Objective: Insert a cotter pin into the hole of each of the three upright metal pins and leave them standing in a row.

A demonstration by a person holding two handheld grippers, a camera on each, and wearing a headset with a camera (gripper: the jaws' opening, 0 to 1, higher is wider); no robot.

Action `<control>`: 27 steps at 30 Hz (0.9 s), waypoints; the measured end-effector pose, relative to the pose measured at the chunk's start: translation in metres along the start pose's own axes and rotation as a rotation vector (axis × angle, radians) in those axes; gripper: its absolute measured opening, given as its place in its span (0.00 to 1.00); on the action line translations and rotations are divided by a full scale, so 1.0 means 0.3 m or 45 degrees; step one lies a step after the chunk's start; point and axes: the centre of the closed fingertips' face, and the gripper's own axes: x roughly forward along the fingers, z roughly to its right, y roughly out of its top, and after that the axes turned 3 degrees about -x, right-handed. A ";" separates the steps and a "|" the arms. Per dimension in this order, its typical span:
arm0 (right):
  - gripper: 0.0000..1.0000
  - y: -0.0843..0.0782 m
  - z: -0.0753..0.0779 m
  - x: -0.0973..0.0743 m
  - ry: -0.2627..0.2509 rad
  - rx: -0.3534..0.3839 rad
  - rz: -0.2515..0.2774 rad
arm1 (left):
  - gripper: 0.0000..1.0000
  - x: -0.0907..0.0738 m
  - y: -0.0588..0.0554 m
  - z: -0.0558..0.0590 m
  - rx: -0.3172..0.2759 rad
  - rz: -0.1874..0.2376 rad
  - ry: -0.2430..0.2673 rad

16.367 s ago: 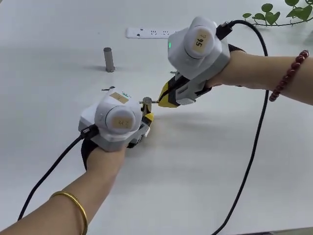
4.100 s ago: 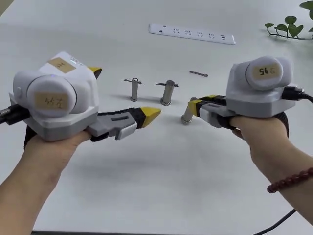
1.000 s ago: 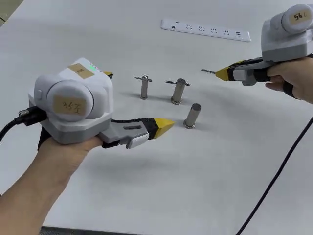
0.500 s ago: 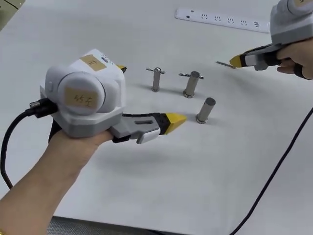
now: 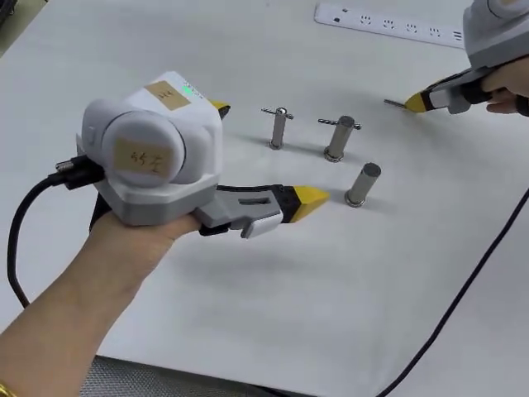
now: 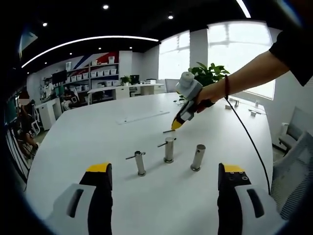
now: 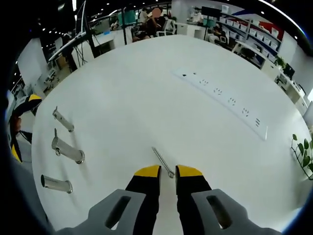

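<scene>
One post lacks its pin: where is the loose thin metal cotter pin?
The cotter pin lies on the white table, upper right in the head view, at the right gripper's yellow tips, below the white power strip.

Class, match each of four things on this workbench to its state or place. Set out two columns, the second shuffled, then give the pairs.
1 rightmost upright steel pin
2 loose thin metal cotter pin
3 long white power strip
4 left gripper

A jaws wide apart
B lying flat
C no cotter pin through it
D farthest back

Pairs: 1-C, 2-B, 3-D, 4-A
</scene>
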 end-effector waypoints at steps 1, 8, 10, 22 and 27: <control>0.07 -0.001 0.010 0.008 0.001 -0.002 -0.008 | 0.87 0.000 -0.002 0.001 0.001 -0.004 -0.001; 0.07 0.007 0.072 0.062 0.038 -0.046 -0.064 | 0.86 -0.002 -0.006 0.001 -0.007 -0.009 -0.007; 0.07 0.004 0.080 0.077 0.058 -0.068 -0.087 | 0.85 -0.002 -0.007 0.001 -0.014 -0.010 -0.009; 0.05 -0.003 0.072 0.107 0.111 -0.104 -0.138 | 0.84 -0.003 -0.013 -0.009 -0.024 -0.018 0.000; 0.02 -0.012 0.066 0.103 0.107 -0.291 -0.232 | 0.84 0.001 -0.015 0.002 -0.021 -0.024 -0.018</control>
